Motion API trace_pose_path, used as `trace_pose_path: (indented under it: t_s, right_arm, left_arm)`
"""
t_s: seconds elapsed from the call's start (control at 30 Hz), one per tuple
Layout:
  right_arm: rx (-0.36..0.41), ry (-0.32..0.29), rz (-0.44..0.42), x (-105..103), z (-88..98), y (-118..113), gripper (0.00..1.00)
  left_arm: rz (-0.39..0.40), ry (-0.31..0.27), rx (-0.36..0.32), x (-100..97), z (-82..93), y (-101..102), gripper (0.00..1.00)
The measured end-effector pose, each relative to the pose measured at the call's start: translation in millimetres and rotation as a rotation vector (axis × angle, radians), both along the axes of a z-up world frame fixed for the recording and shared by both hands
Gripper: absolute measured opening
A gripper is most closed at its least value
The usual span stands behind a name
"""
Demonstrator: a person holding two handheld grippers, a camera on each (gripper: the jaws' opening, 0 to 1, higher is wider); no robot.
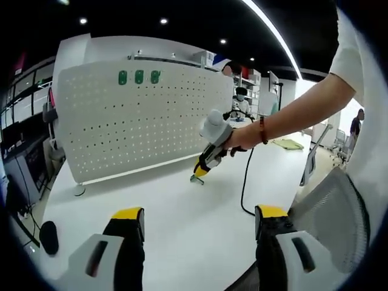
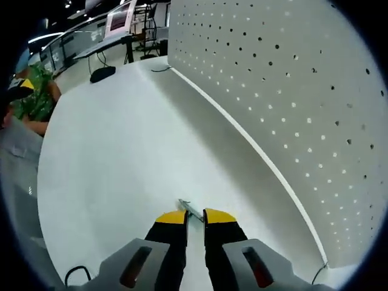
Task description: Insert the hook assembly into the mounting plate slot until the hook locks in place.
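A white pegboard mounting plate (image 1: pixel 142 118) stands upright at the back of the white table (image 1: pixel 182 224), with three green pieces (image 1: pixel 139 77) near its top edge. In the right gripper view the plate (image 2: pixel 291 91) rises along the right side. A thin metal hook assembly (image 2: pixel 189 208) lies on the table in front of the plate's base, its near end between the narrow jaws of my right gripper (image 2: pixel 195 217), which is shut on it. A hand holds that right gripper (image 1: pixel 200 171) tip-down on the table. My left gripper (image 1: pixel 200 213) hangs open over the near table, holding nothing.
A black cable (image 1: pixel 245 182) trails from the right gripper over the table's right edge. A black mouse (image 1: pixel 48 236) lies at the near left corner. A mesh chair back (image 1: pixel 333 212) stands at the right. Monitors (image 2: pixel 118 21) and a seated person (image 2: pixel 24 97) lie beyond the far edge.
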State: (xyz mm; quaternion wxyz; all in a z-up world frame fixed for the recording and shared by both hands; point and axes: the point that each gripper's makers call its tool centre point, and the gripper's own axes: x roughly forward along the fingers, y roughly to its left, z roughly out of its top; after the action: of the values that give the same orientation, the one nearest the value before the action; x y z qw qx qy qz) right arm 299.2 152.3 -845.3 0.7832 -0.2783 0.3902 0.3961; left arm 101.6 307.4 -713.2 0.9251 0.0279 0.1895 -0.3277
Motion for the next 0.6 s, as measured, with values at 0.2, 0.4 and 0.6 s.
trace_pose_path:
  t_s: [0.2, 0.4, 0.6]
  right_arm:
    - [-0.001, 0.002, -0.015, -4.3, -0.3, -3.9, 0.02]
    - [0.005, 0.011, -0.034, -8.8, 0.1, -8.5, 0.00]
    - [0.043, -0.003, -0.064, -10.8, 5.7, -10.2, 0.00]
  left_arm:
    - [-0.004, 0.003, -0.002, -0.7, -1.6, -2.3, 0.76]
    - [-0.016, 0.002, -0.004, -1.7, -1.9, -6.3, 0.76]
    - [-0.018, -0.004, -0.011, -1.5, 0.3, -7.2, 0.75]
